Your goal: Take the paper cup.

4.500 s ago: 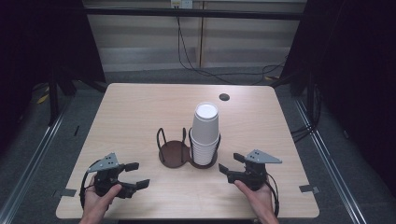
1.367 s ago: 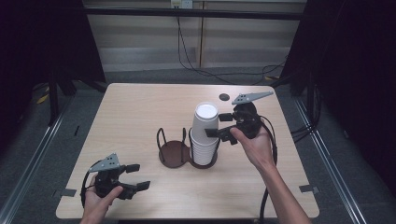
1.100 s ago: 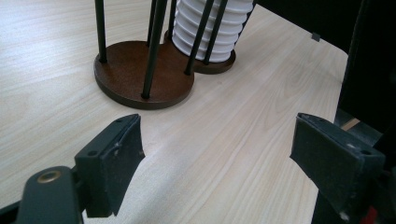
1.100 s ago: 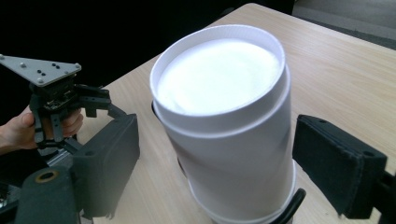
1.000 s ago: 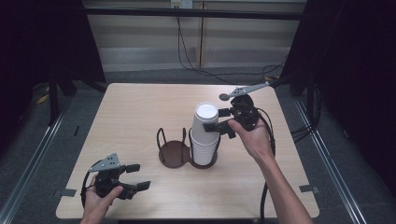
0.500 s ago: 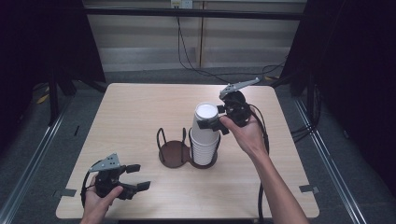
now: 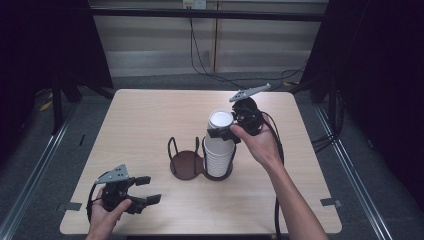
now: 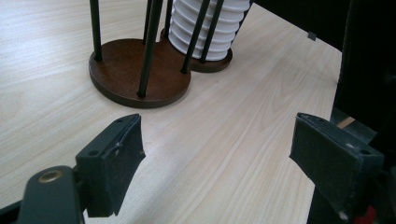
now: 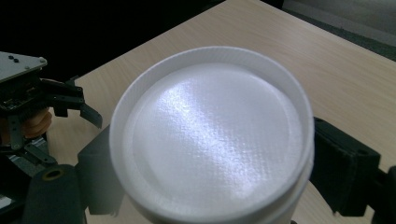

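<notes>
While the left gripper [image 7: 131, 192] idles wide open near the table [image 7: 150, 120] edge, the high view shows the right gripper [image 7: 223, 133] straddling the top cup [image 7: 221, 120] of the stack [image 7: 218, 155] in the wire holder [image 7: 186, 157]. In the right gripper view, its jaws flank the upturned base; contact unclear. Foam looks light and crushable, so I'd pinch gently below the base.

Tall white ribbed paper cup stack [image 7: 220, 147] w/ plain white top. Dark brown round wooden holder [image 7: 187, 162] w/ thin black rods, just left of stack. Pale wood-grain table [image 7: 150, 125] under both. Black grippers w/ grey plates.
</notes>
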